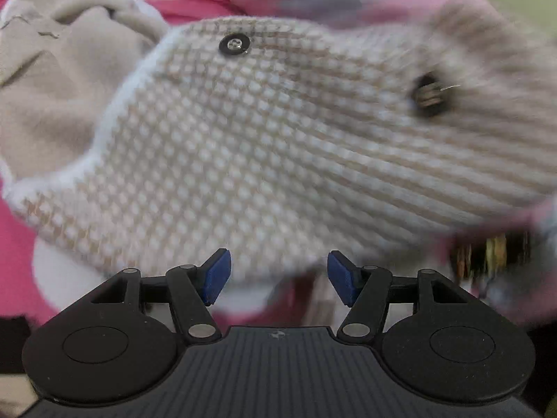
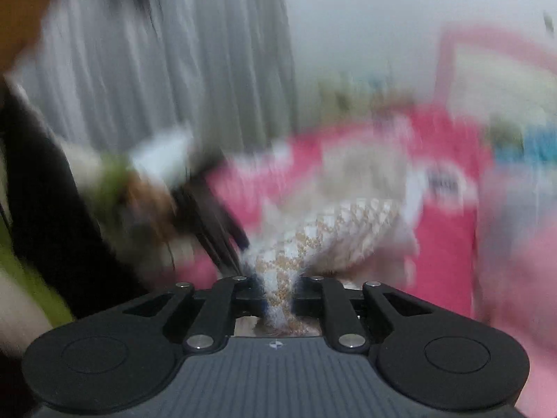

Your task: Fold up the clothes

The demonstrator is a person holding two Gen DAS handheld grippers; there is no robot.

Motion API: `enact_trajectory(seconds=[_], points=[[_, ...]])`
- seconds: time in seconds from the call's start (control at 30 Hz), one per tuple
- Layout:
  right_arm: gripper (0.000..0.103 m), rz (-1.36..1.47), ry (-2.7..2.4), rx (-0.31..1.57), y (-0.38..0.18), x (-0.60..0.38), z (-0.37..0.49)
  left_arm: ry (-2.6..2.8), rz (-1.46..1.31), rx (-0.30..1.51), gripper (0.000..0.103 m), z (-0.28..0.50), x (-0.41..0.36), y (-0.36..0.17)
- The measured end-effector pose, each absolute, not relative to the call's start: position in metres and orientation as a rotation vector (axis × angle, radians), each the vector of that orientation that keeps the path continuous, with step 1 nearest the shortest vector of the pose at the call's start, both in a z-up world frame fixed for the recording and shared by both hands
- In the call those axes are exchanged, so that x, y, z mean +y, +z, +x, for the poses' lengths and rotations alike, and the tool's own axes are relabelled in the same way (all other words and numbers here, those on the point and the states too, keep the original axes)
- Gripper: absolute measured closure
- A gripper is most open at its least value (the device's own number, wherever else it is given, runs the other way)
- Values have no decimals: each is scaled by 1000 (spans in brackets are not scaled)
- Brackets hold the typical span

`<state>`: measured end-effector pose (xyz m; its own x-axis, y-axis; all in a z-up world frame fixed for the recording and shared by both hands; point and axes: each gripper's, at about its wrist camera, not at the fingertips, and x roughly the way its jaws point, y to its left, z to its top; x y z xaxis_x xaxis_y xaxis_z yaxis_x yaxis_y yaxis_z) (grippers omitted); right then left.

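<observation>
The right gripper [image 2: 278, 296] pinches a bunched edge of the knit [image 2: 348, 230]; cloth fills the gap between its fingers [image 2: 254, 291] and fans out beyond them. The left gripper [image 1: 278, 277] has its blue-padded fingers [image 1: 217, 275] spread, with nothing between them, just below the knit's [image 1: 278, 139] lower edge.

The knit is a beige-and-white checked garment with two dark buttons [image 1: 234, 44]. It hangs close in front of the left camera, partly lifted, its white-trimmed edge sagging to the left. Behind it lies a plain beige cloth [image 1: 52, 80], rumpled, on a pink flowered bedspread [image 1: 195, 3]. The right view is badly blurred: a person's arm and the other gripper show dimly at left, grey curtains [image 2: 226, 52] farther back.

The knit looks soft, thick and light, and likely stretchy: it will droop and bunch wherever it is unsupported, and should not slip easily from padded fingers. The buttons are hard lumps to avoid pinching. The trimmed hem or a corner opposite the right-hand grip seems the best hold for the left, so the piece can be pulled flat.
</observation>
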<state>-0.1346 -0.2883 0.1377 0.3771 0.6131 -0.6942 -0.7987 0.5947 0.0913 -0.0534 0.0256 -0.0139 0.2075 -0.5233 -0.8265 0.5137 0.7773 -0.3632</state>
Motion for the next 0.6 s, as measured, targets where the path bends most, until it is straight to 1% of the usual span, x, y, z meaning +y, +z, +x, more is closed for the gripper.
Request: enact_trajectory(seconds=[0.07, 0.1, 0.13, 0.17, 0.2, 0.23, 0.27, 0.3, 0.33, 0.37, 0.4, 0.43, 0.5, 0.57, 0.6], points=[[71, -342, 793, 861, 110, -293, -130, -685, 21, 1126, 41, -60, 45, -5], [64, -359, 717, 879, 104, -297, -128, -647, 9, 1112, 41, -59, 60, 1], [59, -364, 646, 881, 100, -305, -128, -603, -15, 1100, 39, -55, 74, 7], [55, -342, 587, 851, 103, -316, -128, -550, -39, 1088, 35, -50, 88, 12], [41, -307, 534, 805, 111, -323, -127, -481, -57, 1070, 33, -40, 101, 18], [31, -272, 482, 759, 119, -330, -125, -413, -74, 1052, 28, -31, 114, 23], [28, -239, 440, 714, 126, -334, -123, -346, -92, 1032, 23, -21, 127, 27], [25, -207, 426, 664, 132, -333, -120, -283, -110, 1008, 20, -7, 137, 29], [21, -173, 428, 608, 138, -331, -117, -221, -130, 985, 13, 7, 146, 30], [16, -140, 430, 551, 144, -329, -113, -167, -161, 970, 8, 25, 154, 28], [5, -106, 431, 494, 150, -327, -110, -112, -191, 955, 8, 43, 162, 26], [0, -69, 448, 447, 155, -323, -105, -62, -222, 941, 8, 61, 169, 24], [0, 17, 524, 393, 161, -314, -87, -15, -278, 936, 8, 98, 175, 18], [0, 114, 612, 422, 158, -305, -62, 20, -325, 941, 7, 132, 179, 10], [0, 165, 657, 466, 151, -296, -48, 34, -347, 933, 7, 144, 180, 7]])
